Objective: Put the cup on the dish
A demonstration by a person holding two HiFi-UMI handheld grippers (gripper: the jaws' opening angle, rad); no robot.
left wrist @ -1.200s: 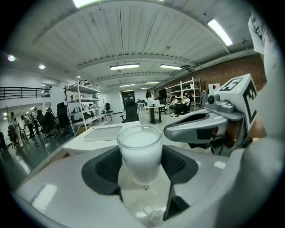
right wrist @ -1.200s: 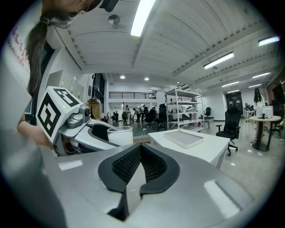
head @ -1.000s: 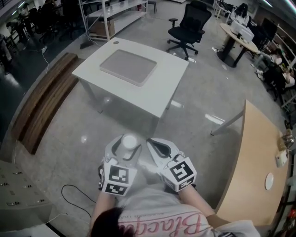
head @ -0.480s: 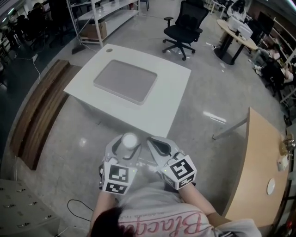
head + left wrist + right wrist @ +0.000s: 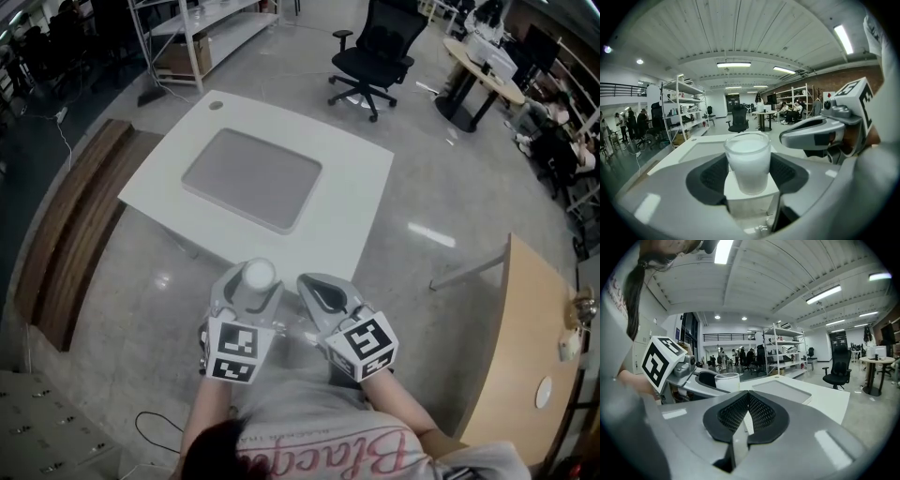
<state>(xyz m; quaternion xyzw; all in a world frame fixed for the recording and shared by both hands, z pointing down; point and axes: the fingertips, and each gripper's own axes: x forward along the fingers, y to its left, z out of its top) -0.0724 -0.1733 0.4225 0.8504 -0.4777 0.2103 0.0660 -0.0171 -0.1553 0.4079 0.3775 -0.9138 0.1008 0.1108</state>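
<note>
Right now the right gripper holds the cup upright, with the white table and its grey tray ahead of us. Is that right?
No. The left gripper, not the right, holds the cup upright; the left gripper view shows it clamped between those jaws. The right gripper is shut on nothing. The white table and its grey tray do lie ahead.

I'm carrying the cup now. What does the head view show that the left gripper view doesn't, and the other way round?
Head view only: the wooden bench left of the table, the tan desk at right, and the person's shirt.
Left gripper view only: the left gripper's pads pressing both sides of the cup, and the ceiling lights.
Both: the cup, the white table with the grey dish, the black chair and the right gripper.
</note>
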